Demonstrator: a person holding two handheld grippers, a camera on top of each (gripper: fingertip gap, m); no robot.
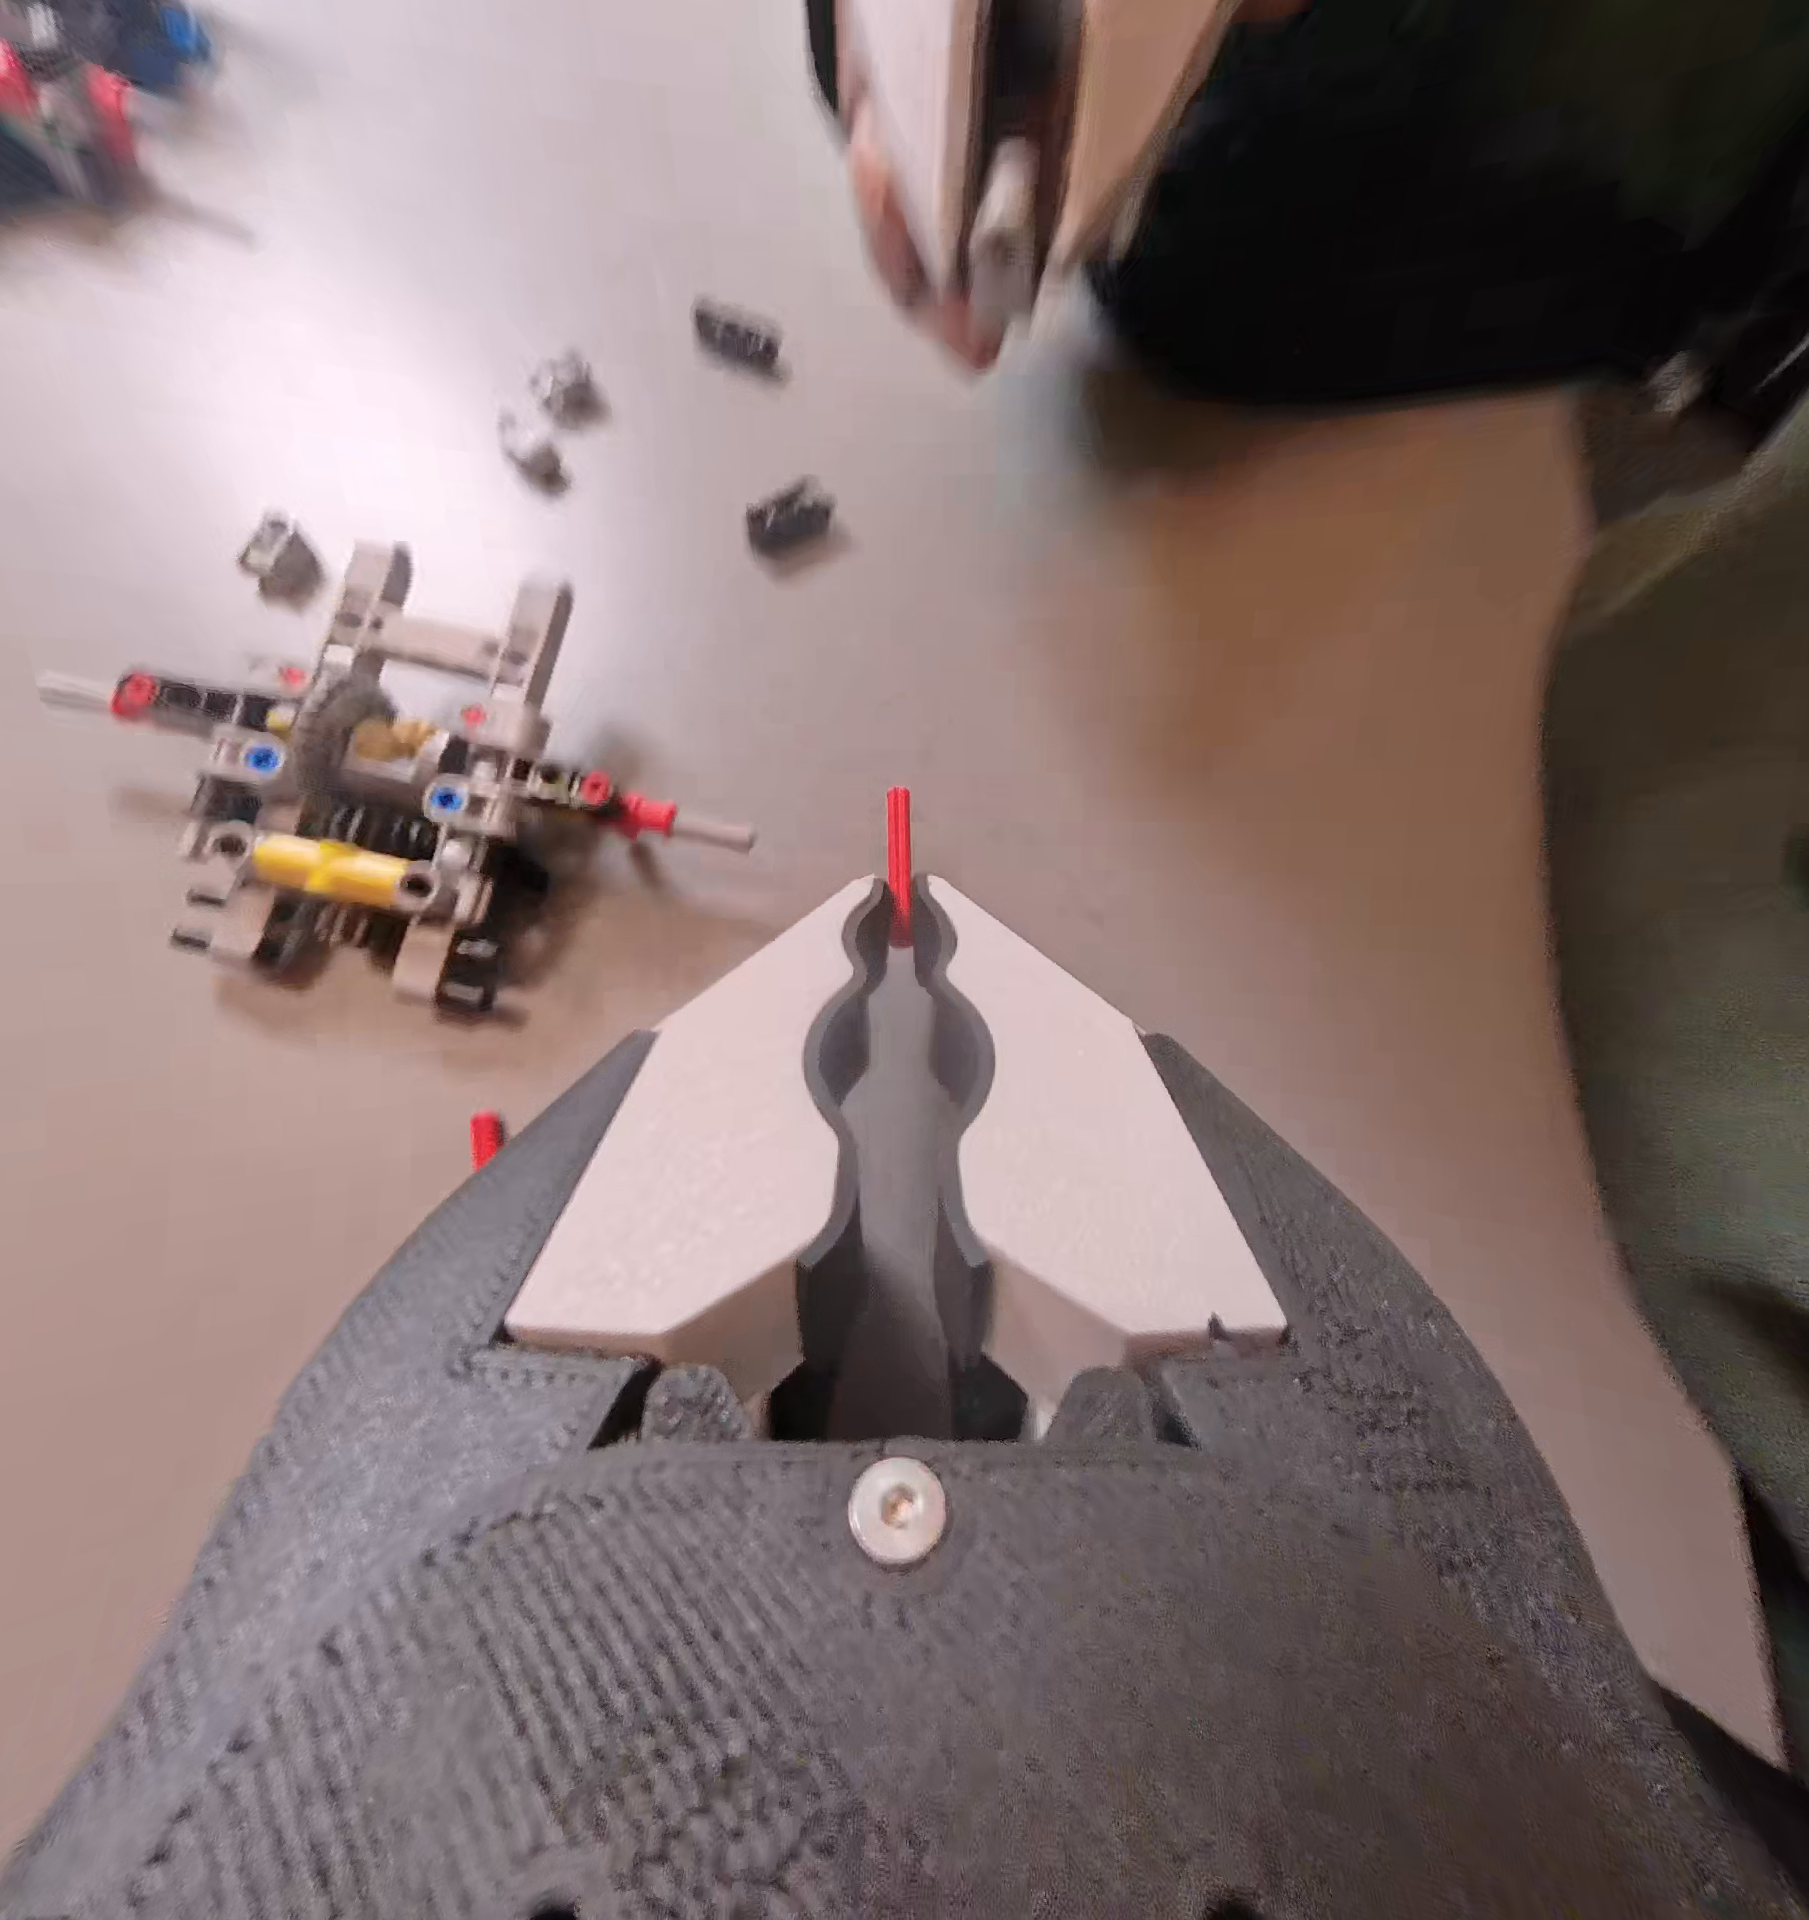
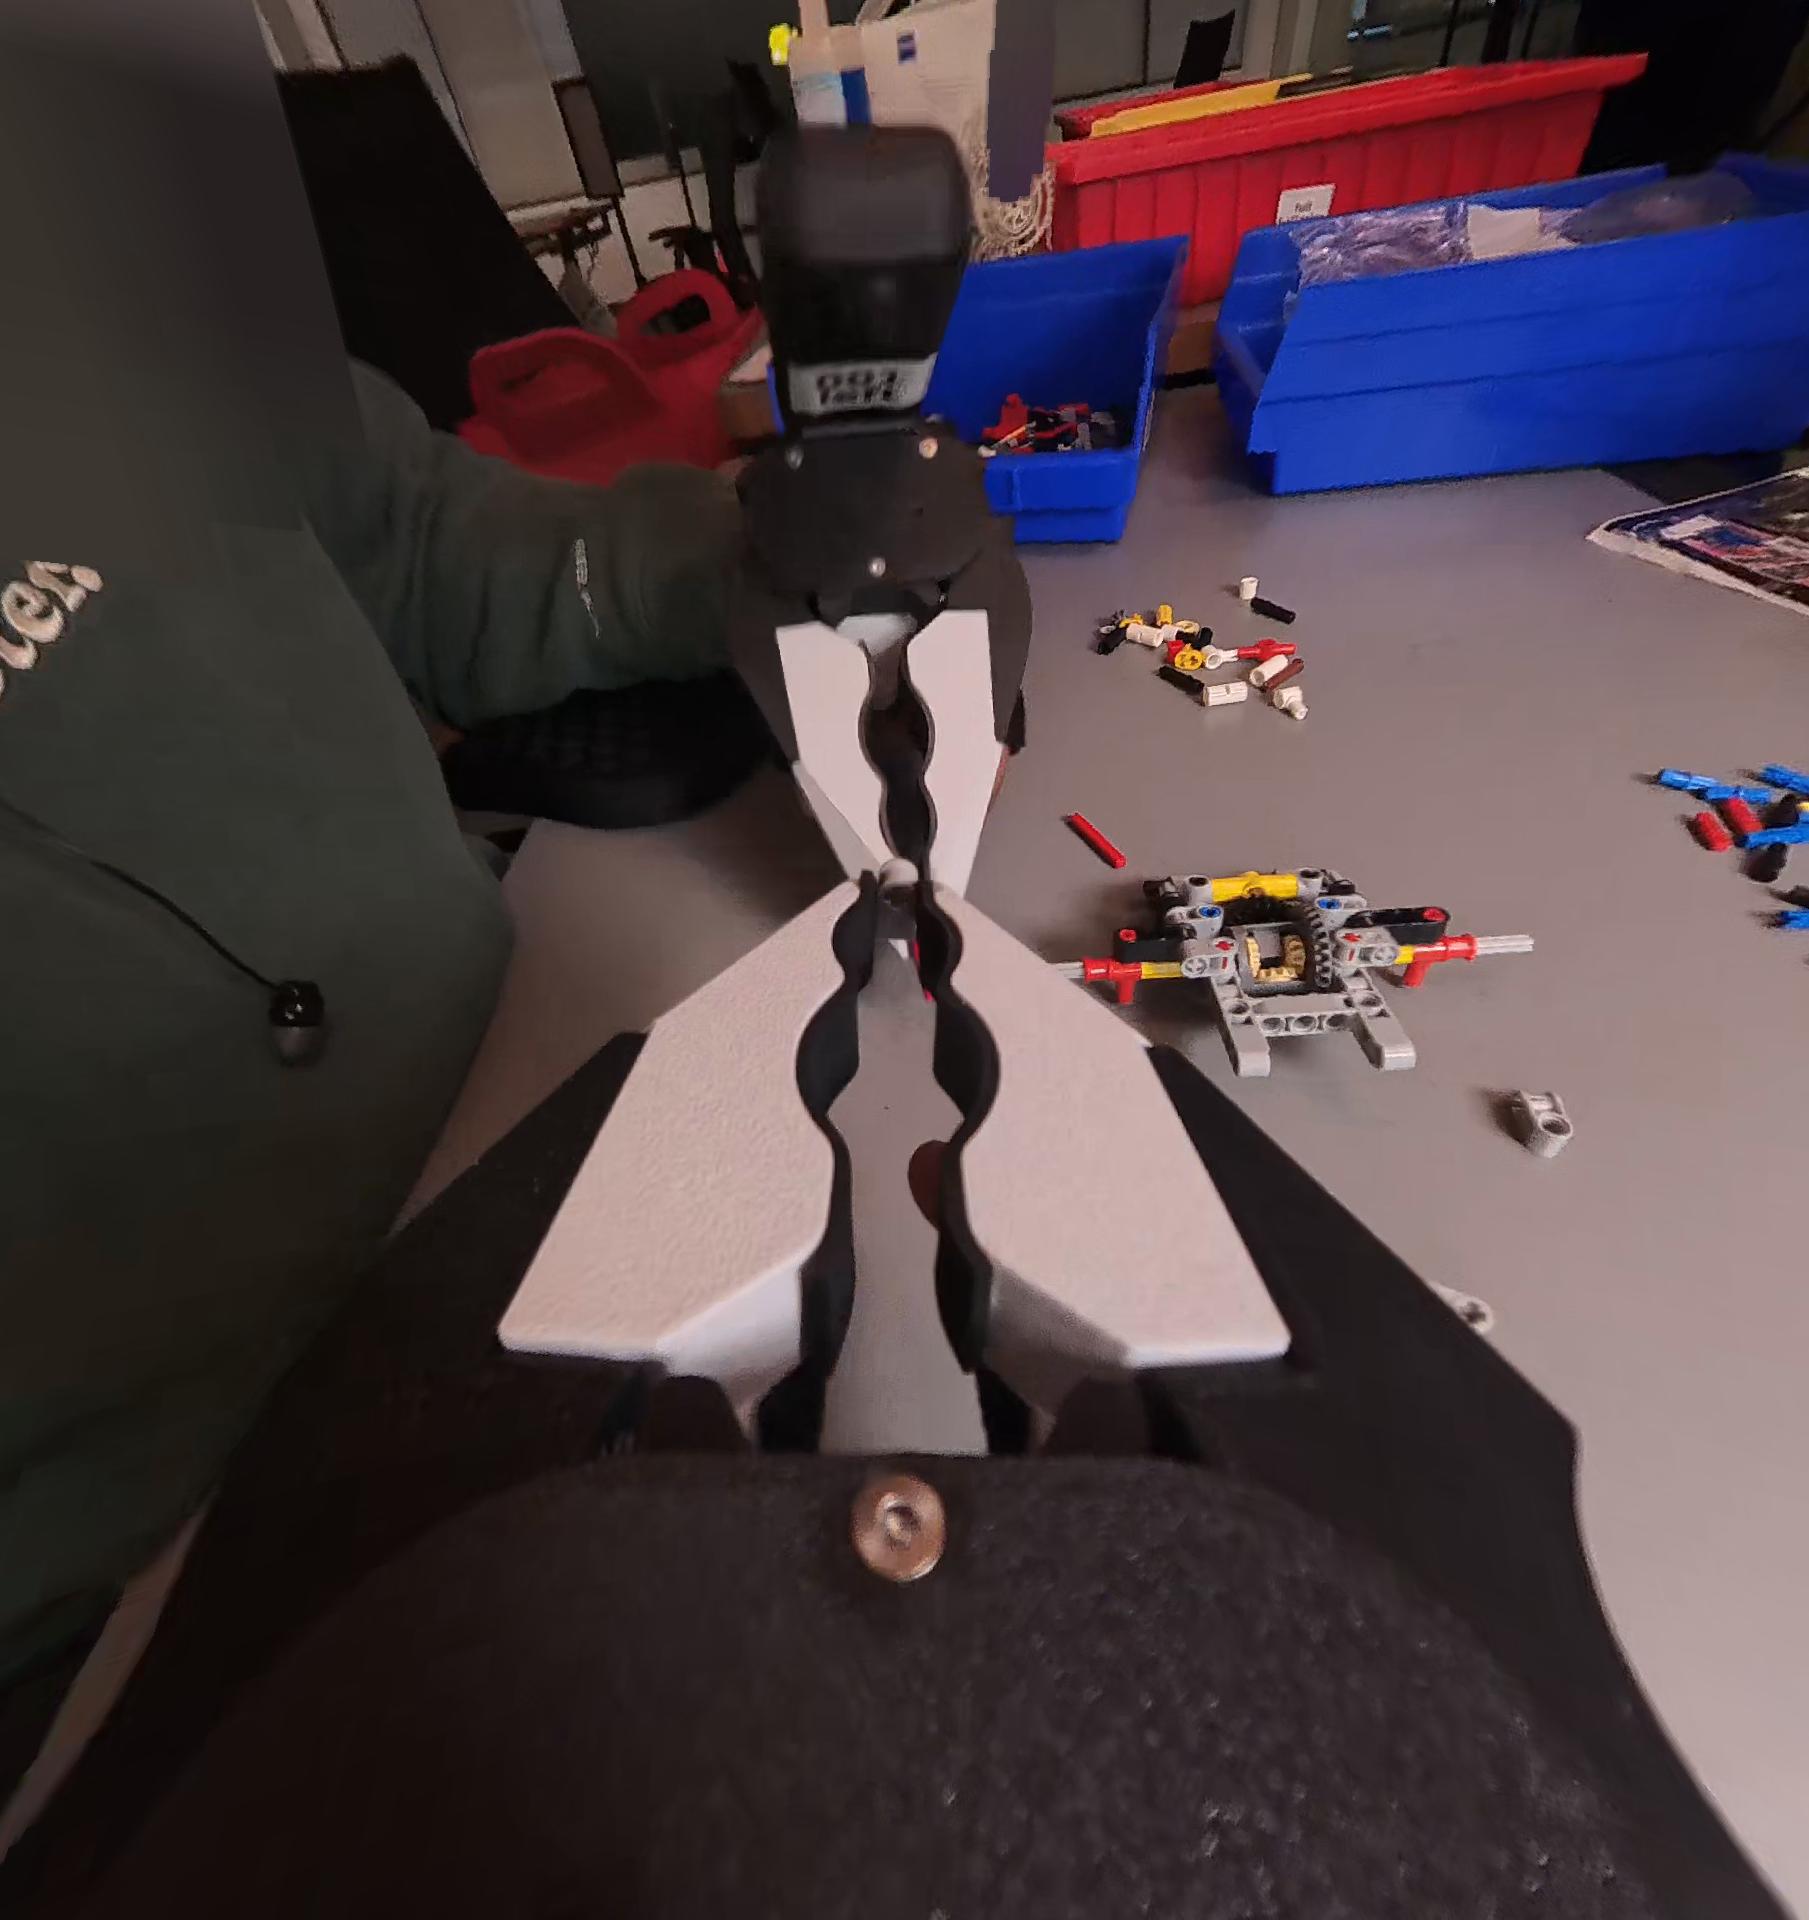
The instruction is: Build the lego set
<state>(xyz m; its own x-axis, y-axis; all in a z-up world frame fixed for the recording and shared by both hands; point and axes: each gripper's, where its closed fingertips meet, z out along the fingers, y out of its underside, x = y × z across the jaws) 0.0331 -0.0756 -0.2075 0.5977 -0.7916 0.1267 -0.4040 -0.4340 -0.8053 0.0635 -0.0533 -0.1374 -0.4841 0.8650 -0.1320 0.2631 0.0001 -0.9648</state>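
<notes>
While the left tongs [image 1: 898, 883] pinch a red axle [image 1: 898, 831], the right tongs [image 2: 895, 883] grip a small grey piece [image 2: 898, 871] (tip-to-tip).

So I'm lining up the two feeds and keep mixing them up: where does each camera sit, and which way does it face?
Left wrist view: on the left gripper, looking down at the table; its fingers pinch a red pin; a green sleeve shows.
Right wrist view: on the right gripper, facing the left gripper tip to tip, blue bins behind; a green hoodie shows.
Shared: the half-built lego model.
</notes>
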